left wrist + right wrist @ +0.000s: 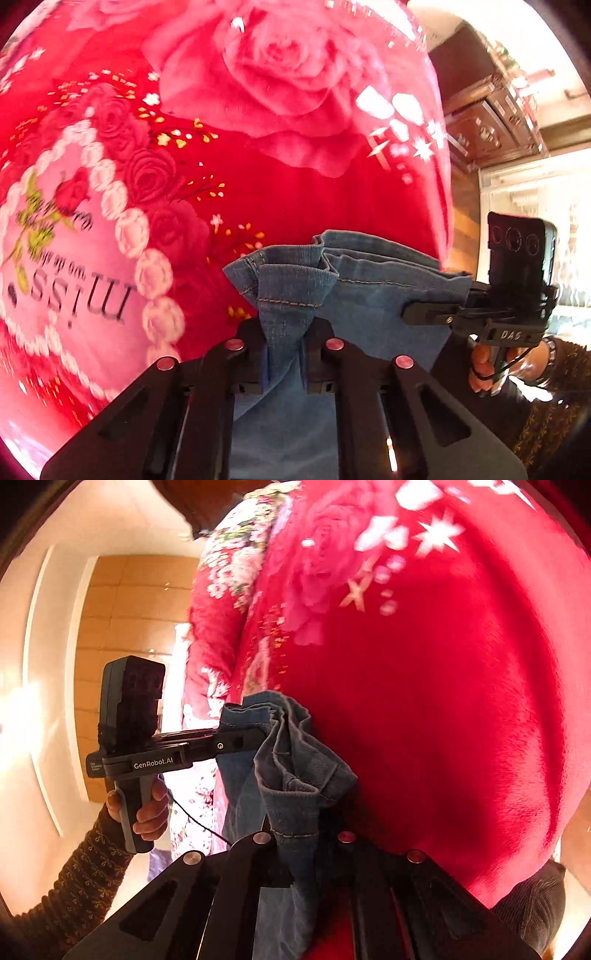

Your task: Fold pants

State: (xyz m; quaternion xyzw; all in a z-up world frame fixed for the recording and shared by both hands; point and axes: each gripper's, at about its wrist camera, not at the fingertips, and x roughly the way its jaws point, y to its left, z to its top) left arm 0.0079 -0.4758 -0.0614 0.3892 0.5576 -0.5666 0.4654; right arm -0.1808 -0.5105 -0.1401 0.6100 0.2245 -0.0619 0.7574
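Blue denim pants (369, 295) hang bunched above a red rose-print blanket (295, 192). My left gripper (286, 332) is shut on a hemmed fold of the denim, which rises between its fingers. To its right, my right gripper (408, 314) clamps the other edge of the same cloth. In the right wrist view my right gripper (299, 843) is shut on a stitched hem of the pants (295, 760). My left gripper (258, 740) comes in from the left and pinches the crumpled fabric. The rest of the pants hangs below both grippers, out of sight.
The blanket (443, 701) covers a bed whose edge falls away near wooden drawers (491, 122). A floral cover (236, 554) lies at the bed's far end, with a wood-panelled wall (125, 602) beyond. A hand (147, 808) in a patterned sleeve (85, 878) holds the left gripper.
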